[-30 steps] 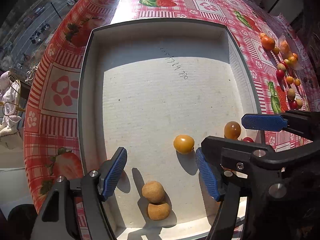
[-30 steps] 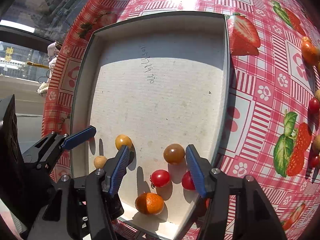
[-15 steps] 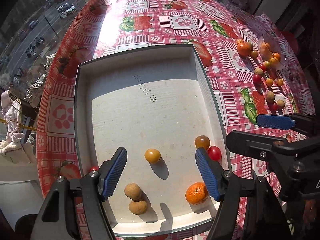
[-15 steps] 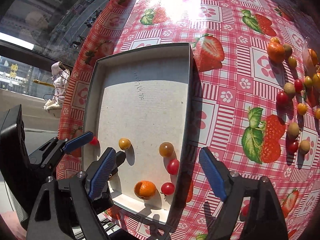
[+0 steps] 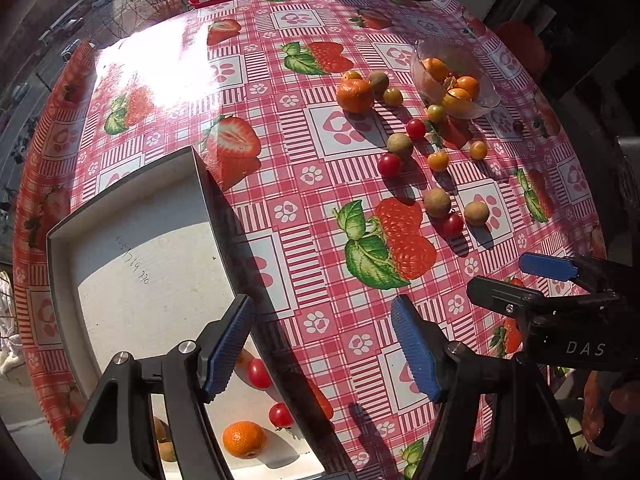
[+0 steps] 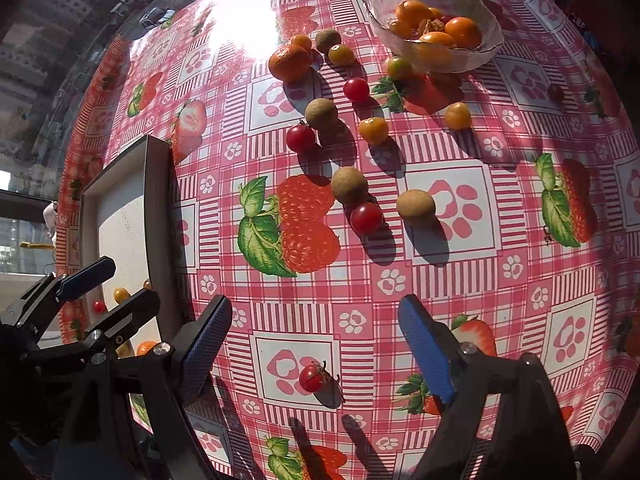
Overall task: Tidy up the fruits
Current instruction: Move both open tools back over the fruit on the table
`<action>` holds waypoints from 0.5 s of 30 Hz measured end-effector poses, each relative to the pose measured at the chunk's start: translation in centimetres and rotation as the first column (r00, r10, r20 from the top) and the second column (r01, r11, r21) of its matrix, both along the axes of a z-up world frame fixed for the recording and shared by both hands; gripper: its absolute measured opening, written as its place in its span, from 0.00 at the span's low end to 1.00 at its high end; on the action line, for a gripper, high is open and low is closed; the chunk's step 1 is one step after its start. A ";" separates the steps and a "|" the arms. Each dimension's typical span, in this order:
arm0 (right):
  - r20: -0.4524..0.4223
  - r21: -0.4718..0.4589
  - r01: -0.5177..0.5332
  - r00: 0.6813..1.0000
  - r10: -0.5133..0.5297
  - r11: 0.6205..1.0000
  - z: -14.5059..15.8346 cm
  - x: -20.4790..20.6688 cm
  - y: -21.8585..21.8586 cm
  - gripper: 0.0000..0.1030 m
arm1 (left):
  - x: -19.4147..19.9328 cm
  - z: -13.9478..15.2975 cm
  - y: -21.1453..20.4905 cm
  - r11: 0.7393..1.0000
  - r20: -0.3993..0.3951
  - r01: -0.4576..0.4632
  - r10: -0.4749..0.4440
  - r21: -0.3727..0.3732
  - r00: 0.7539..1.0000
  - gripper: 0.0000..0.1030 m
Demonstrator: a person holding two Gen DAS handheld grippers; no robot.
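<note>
Both grippers, left [image 5: 324,344] and right [image 6: 316,344], gape empty, so reach your right one for the cherry tomato [image 6: 313,377] just ahead between its fingers.

The left gripper [image 5: 326,348] hangs with its blue-padded fingers [image 5: 230,346] spread wide, gripping nothing. The right gripper [image 6: 316,350] sits at its three o'clock, level with it, fingers [image 6: 426,354] equally parted and empty, both pointing toward twelve.
</note>
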State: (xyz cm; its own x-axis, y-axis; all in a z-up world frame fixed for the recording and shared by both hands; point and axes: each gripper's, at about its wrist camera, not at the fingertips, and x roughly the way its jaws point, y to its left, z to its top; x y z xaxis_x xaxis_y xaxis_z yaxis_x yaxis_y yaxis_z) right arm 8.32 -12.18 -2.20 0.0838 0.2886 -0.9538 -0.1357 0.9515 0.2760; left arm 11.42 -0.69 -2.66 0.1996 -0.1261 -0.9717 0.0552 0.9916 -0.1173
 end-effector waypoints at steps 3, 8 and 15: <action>-0.001 -0.041 0.021 1.000 -0.021 0.999 -0.8 0.4 -2.3 0.85 | 1.8 -1.2 -1.3 1.000 -0.014 0.003 -0.003 0.002 1.000 0.70; -0.008 -0.083 0.028 1.000 -0.029 0.996 -2.1 1.3 -4.8 0.85 | 4.4 -3.6 -3.0 1.000 -0.039 0.001 0.000 0.018 0.999 0.70; 0.019 -0.123 -0.044 0.999 0.047 0.991 -3.4 2.9 -4.7 0.82 | 7.2 -6.1 -4.5 0.999 -0.043 0.007 -0.005 0.038 0.999 0.70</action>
State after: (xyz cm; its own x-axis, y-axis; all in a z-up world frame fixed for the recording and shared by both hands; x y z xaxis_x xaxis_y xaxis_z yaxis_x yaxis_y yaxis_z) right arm 11.20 -16.84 -5.58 0.0942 0.1741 -0.9802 -0.1843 0.9706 0.1547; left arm 18.61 -5.19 -8.75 0.1574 -0.0898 -0.9834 0.0569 0.9950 -0.0818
